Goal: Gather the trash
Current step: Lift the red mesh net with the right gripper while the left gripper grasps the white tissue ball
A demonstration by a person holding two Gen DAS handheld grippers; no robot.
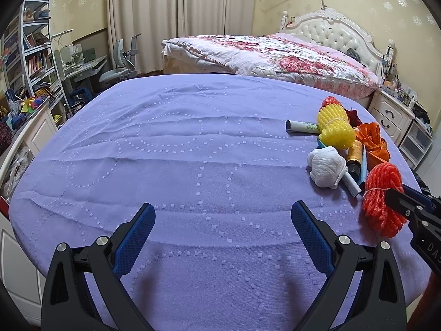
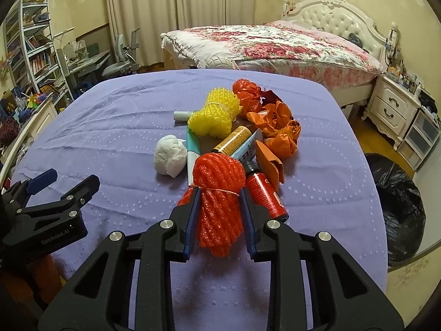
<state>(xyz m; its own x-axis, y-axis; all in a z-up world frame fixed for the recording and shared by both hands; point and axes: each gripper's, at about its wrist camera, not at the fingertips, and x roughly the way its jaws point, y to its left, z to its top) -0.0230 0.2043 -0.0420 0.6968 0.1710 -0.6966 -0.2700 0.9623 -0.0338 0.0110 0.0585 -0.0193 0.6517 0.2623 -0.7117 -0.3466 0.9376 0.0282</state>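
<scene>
Right gripper [image 2: 220, 207] clamped on red net [image 2: 220, 201], not lifted. Left gripper [image 1: 223, 220] wide open, empty. Rest of pile [image 2: 248, 127] untouched; bin bag [image 2: 397, 207] waiting.

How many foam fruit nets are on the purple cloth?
2. The red foam net lies nearest, between the right gripper fingers. The yellow foam net lies farther back, beside the orange bags. Others could be hidden under the pile.

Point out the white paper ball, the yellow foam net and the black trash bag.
white paper ball [image 2: 170, 155]: right wrist view, middle of the wad.
yellow foam net [image 2: 215, 115]: right wrist view, at its tied waist.
black trash bag [image 2: 397, 207]: right wrist view, crumpled side, on the floor.
</scene>
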